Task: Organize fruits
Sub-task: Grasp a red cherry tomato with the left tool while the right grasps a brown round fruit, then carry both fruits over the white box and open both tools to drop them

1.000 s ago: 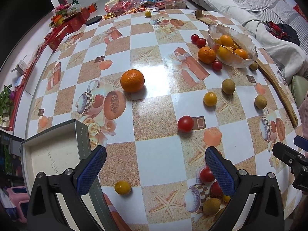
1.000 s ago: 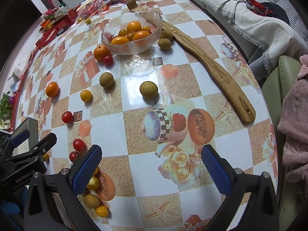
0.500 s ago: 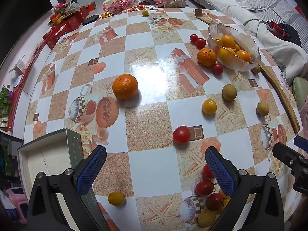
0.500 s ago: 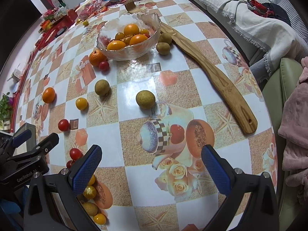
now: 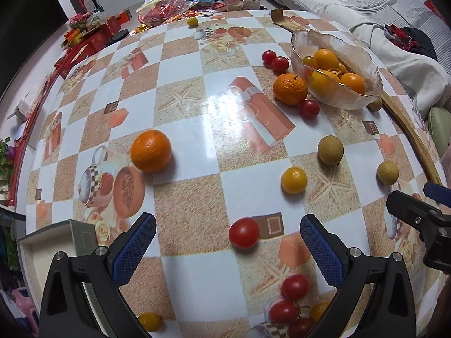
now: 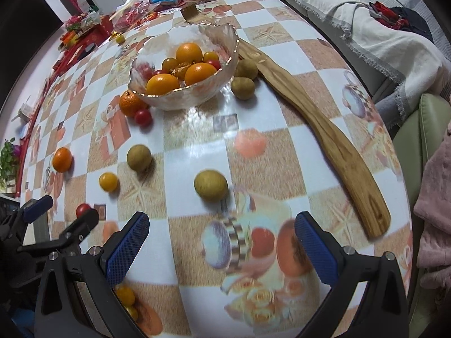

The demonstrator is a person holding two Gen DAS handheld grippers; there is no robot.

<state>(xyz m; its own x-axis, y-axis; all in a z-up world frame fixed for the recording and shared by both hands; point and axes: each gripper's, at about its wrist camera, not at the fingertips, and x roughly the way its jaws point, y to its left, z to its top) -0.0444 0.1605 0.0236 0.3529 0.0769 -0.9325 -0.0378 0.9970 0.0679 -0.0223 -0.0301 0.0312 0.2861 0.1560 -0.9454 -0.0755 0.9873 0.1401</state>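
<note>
While both tools hung over the checkered table, the left gripper was spread wide and empty, a red tomato between its fingertips. The right gripper gaped too, a greenish fruit just ahead and the glass bowl of oranges beyond. No readable writing showed.

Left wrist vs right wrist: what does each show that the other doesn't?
Left only: the open box at the table's near-left corner, and a cluster of red tomatoes by the left tongs.
Right only: the whole wooden paddle and two longans behind the bowl.
Both: glass bowl of fruit, lone orange, yellow tomato, open right tongs.
</note>
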